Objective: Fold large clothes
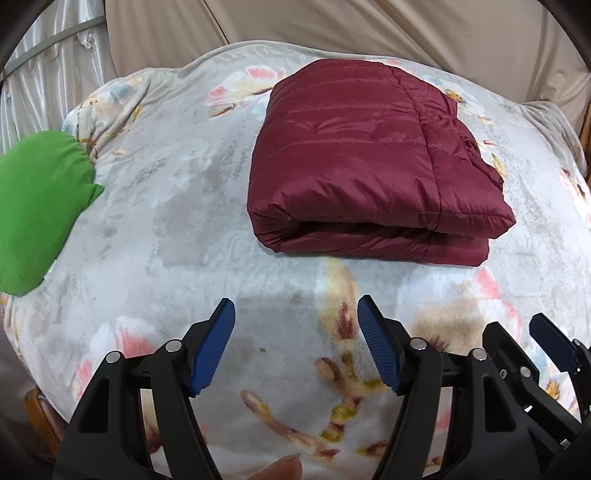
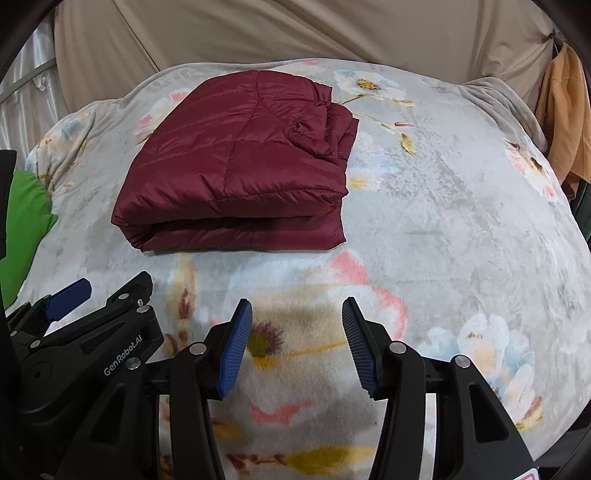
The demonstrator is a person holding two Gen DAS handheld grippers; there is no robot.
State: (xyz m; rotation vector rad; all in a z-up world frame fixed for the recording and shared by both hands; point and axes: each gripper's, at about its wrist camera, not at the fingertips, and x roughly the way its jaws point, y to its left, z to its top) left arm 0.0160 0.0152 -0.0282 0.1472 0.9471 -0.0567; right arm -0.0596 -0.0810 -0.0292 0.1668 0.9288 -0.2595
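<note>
A dark red quilted jacket (image 1: 373,162) lies folded into a thick rectangle on a floral fleece blanket (image 1: 184,221). It also shows in the right wrist view (image 2: 240,166), left of centre. My left gripper (image 1: 295,314) is open and empty, hovering over the blanket a little short of the jacket's near fold. My right gripper (image 2: 297,314) is open and empty too, beside the left one, nearer than the jacket and to its right. The right gripper's fingers (image 1: 550,343) show at the lower right of the left wrist view.
A green cloth bundle (image 1: 37,206) lies at the blanket's left edge, also seen in the right wrist view (image 2: 26,229). Beige fabric (image 2: 295,29) hangs behind. An orange garment (image 2: 565,110) hangs at the far right.
</note>
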